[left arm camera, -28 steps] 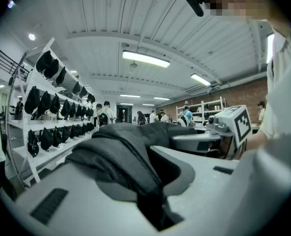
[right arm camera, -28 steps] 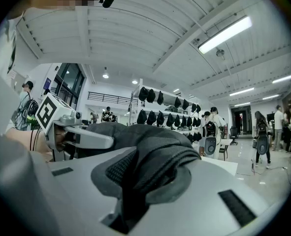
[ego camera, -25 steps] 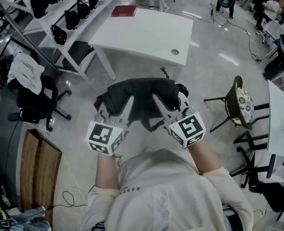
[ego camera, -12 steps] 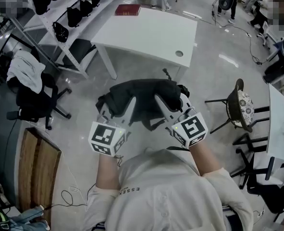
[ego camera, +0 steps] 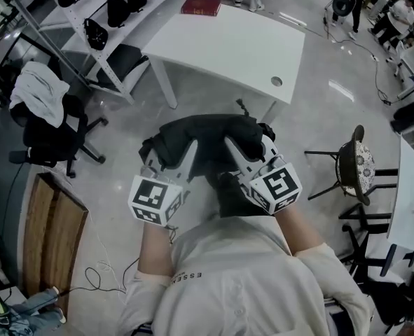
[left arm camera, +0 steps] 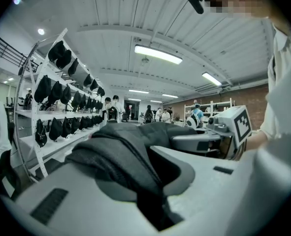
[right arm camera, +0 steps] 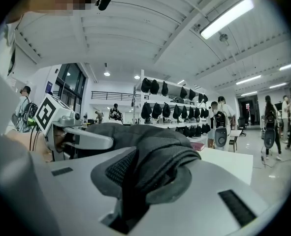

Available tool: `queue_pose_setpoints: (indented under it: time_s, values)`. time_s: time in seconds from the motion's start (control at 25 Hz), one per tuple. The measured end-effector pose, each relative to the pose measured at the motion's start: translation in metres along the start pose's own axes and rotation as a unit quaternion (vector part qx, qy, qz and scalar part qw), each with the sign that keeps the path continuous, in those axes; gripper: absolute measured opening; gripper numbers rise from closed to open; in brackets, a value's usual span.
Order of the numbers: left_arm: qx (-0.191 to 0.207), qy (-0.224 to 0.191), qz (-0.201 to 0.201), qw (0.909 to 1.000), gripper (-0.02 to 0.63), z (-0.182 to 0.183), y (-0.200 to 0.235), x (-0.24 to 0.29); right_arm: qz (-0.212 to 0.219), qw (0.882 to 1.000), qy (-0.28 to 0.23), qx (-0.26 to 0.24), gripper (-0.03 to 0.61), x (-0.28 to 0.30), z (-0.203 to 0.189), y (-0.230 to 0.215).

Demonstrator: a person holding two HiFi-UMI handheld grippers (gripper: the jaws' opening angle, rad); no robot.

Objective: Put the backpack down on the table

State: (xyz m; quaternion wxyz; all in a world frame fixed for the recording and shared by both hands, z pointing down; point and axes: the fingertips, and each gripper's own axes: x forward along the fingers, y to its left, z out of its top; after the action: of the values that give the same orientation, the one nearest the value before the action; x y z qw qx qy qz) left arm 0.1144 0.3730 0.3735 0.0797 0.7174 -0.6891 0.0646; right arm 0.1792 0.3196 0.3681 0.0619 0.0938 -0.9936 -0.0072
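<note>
A dark grey backpack [ego camera: 205, 140] hangs in the air in front of me, held between both grippers over the floor. My left gripper [ego camera: 181, 154] is shut on the backpack's left strap [left arm camera: 120, 161]. My right gripper [ego camera: 236, 151] is shut on its right strap [right arm camera: 155, 168]. The white table [ego camera: 228, 47] stands ahead of the backpack, its near edge a short way beyond it. In each gripper view the folded fabric fills the gap between the jaws.
A red book [ego camera: 200, 6] lies at the table's far left corner, and a round hole [ego camera: 276, 82] sits near its right end. White racks of black bags [ego camera: 112, 12] run along the left. An office chair [ego camera: 49, 121] with a white cloth stands left, a stool [ego camera: 352, 163] right.
The table has drawn lower and nearer in the head view as I carry the backpack towards it. Both grips are unchanged.
</note>
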Motion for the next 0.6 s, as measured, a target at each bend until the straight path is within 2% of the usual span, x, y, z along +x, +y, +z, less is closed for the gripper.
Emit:
queue_pose_setpoints:
  time_s: [0.28,0.6]
  values:
    - [-0.003,0.016,0.022,0.9996,0.071,0.004,0.056,0.055,0.032,0.999,0.0,0.011,0.085,0.068,-0.004,-0.048]
    - [-0.002,0.017,0.023,0.9996,0.071,0.038,0.128,0.159,0.044,0.999,-0.008,0.015,0.086,0.155,0.013,-0.147]
